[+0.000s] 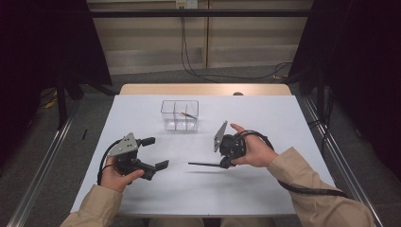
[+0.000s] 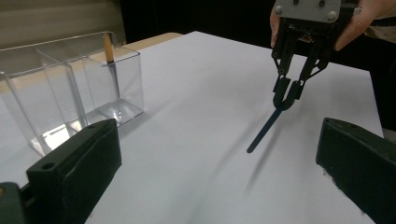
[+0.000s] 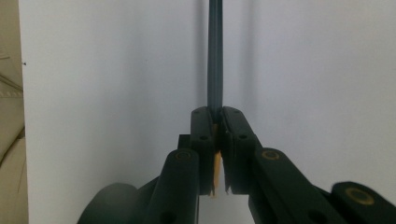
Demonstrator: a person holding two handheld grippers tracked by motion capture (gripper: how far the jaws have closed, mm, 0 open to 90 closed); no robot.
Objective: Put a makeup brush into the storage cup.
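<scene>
- High view: the right gripper [image 1: 226, 162] is clamped on one end of a dark pencil [image 1: 204, 164]. The pencil sticks out from the jaws toward the left edge of the white table [image 1: 283, 184], long axis about level and parallel to the near edge, held clear of the surface over its own shadow, right of centre.
- High view: the left gripper [image 1: 155, 153] stands wide with nothing between its jaws, near the left edge. A clear box [image 1: 179, 115] with compartments sits toward the far edge and holds another pencil [image 1: 188, 115].
- Left gripper view: own jaws wide apart, empty. Beyond them the right gripper [image 2: 286, 95] pinches the dark pencil [image 2: 264, 131], which slants down toward the table, free tip low. The clear box [image 2: 70, 93] stands at the left.
- Right gripper view: jaws closed tight on the dark pencil [image 3: 215, 56]; the shaft runs straight ahead from the fingertips, a yellowish end showing behind the pads.
</scene>
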